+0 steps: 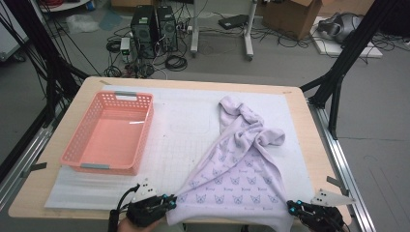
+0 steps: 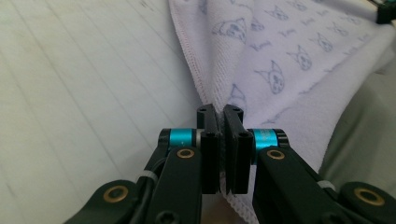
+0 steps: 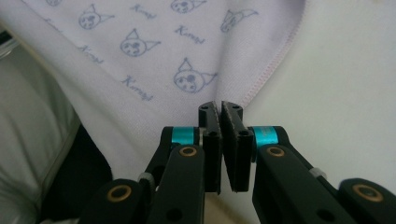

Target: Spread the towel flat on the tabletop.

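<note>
The lilac towel (image 1: pixel 237 169) lies on the worktop (image 1: pixel 309 145), its near edge spread flat toward us and its far end bunched into a twisted heap. We judge it soft, light and limp (it will sag and drag, not slide stiffly), so the hemmed near corners are the sensible holds. Our left claw (image 2: pixel 223 112) is clenched on the stitched left corner, and our right claw (image 3: pixel 219 108) is pinched on the right corner. A pink basket (image 1: pixel 77 157) sits well apart on the left.

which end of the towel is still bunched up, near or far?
The far end of the towel: twisted into folds toward the table's back. The near edge lies spread flat, each corner pinched by a tool, left and right.
</note>
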A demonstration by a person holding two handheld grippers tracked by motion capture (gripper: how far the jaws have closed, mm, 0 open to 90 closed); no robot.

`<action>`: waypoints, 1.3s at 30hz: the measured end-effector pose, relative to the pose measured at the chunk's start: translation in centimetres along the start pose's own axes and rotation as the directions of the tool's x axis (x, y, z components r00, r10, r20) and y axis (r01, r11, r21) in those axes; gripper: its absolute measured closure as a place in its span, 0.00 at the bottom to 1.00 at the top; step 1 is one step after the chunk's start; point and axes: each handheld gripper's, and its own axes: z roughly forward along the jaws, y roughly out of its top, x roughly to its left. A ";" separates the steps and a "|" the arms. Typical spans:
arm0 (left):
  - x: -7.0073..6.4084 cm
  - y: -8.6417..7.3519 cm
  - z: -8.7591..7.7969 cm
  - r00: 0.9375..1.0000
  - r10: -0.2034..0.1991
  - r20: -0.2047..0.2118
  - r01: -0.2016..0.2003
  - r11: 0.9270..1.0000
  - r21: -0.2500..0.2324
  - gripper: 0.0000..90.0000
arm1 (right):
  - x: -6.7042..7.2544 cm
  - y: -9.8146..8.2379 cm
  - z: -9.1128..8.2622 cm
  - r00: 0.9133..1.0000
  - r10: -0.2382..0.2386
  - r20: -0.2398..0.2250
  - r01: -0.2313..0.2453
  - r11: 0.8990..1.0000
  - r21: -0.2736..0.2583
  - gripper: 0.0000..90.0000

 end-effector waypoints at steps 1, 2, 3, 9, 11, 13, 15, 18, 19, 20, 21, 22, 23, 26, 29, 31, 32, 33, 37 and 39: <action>0.0 0.0 0.0 1.000 0.000 0.000 0.000 1.000 0.000 0.92 | 0.0 0.0 0.0 1.000 0.000 0.000 0.000 1.000 0.000 0.97; -0.1 -0.2 0.1 1.000 0.002 0.011 -0.002 1.000 -0.002 0.83 | 0.3 -0.2 -0.2 1.000 -0.006 0.000 0.006 1.000 0.004 0.92; 0.0 -0.2 0.3 1.000 -0.003 0.013 0.003 1.000 -0.004 0.70 | 0.3 -0.1 -0.1 1.000 -0.005 0.010 0.005 1.000 -0.003 0.83; 1.7 2.0 2.1 0.999 -0.048 -0.014 0.047 0.996 -0.074 0.55 | -0.4 1.4 0.7 0.996 0.020 0.082 -0.014 0.997 -0.076 0.67; 1.9 2.5 2.5 0.999 -0.047 -0.016 0.046 0.996 -0.083 0.55 | -0.6 1.8 1.0 0.995 0.026 0.100 -0.017 0.996 -0.083 0.66; 2.4 3.6 3.4 0.999 -0.053 -0.012 0.052 0.995 -0.086 0.56 | -1.2 2.4 1.7 0.992 0.041 0.122 -0.029 0.995 -0.099 0.66; 3.0 5.4 5.3 0.998 -0.056 -0.017 0.054 0.996 -0.071 0.56 | -2.1 3.3 3.0 0.988 0.055 0.143 -0.041 0.994 -0.098 0.66; 3.5 6.5 6.4 0.998 -0.052 -0.026 0.050 0.997 -0.054 0.56 | -2.9 4.1 4.2 0.986 0.058 0.159 -0.043 0.995 -0.095 0.66; 3.6 7.0 6.9 0.998 -0.051 -0.030 0.050 0.997 -0.052 0.56 | -3.2 4.4 4.6 0.986 0.058 0.155 -0.044 0.994 -0.097 0.66; 3.8 7.4 7.3 0.998 -0.049 -0.028 0.048 0.998 -0.051 0.56 | -3.2 4.4 4.6 0.986 0.058 0.155 -0.044 0.994 -0.097 0.66; 3.9 7.8 7.7 0.998 -0.051 -0.027 0.049 0.998 -0.051 0.56 | -3.4 4.6 4.9 0.986 0.059 0.156 -0.045 0.994 -0.097 0.65; 4.0 8.0 8.0 0.998 -0.052 -0.030 0.050 0.997 -0.056 0.55 | -3.6 4.9 5.3 0.986 0.063 0.156 -0.048 0.994 -0.098 0.65; 4.1 8.2 8.2 0.998 -0.057 -0.034 0.055 0.997 -0.059 0.54 | -3.8 5.1 5.7 0.986 0.066 0.154 -0.051 0.994 -0.100 0.65; 4.2 8.3 8.6 0.997 -0.061 -0.042 0.058 0.997 -0.059 0.54 | -4.1 5.8 7.0 0.986 0.060 0.153 -0.049 0.996 -0.074 0.69; 4.5 8.6 8.8 0.997 -0.063 -0.041 0.060 0.997 -0.058 0.54 | -4.6 5.7 7.1 0.993 0.064 0.098 -0.057 0.996 -0.068 0.96; 4.8 8.9 8.8 0.997 -0.068 -0.036 0.065 0.995 -0.076 0.54 | -4.5 5.6 6.7 0.994 0.056 0.097 -0.051 0.997 -0.052 0.97; 4.9 9.0 8.8 0.997 -0.071 -0.034 0.068 0.994 -0.085 0.55 | -4.0 5.0 5.6 0.994 0.032 0.106 -0.031 0.999 -0.012 0.97; 5.0 9.1 8.9 0.997 -0.069 -0.036 0.066 0.995 -0.081 0.55 | -4.0 5.0 5.6 0.994 0.032 0.106 -0.031 0.999 -0.012 0.97; 4.8 9.8 9.7 0.998 -0.054 -0.025 0.052 0.997 -0.061 0.55 | -3.7 3.3 3.2 0.994 0.029 0.108 -0.032 0.999 0.024 0.96; 4.4 10.4 10.6 0.999 -0.034 -0.026 0.032 0.998 -0.055 0.54 | -3.9 2.8 2.7 0.992 0.054 0.111 -0.054 0.999 -0.002 0.82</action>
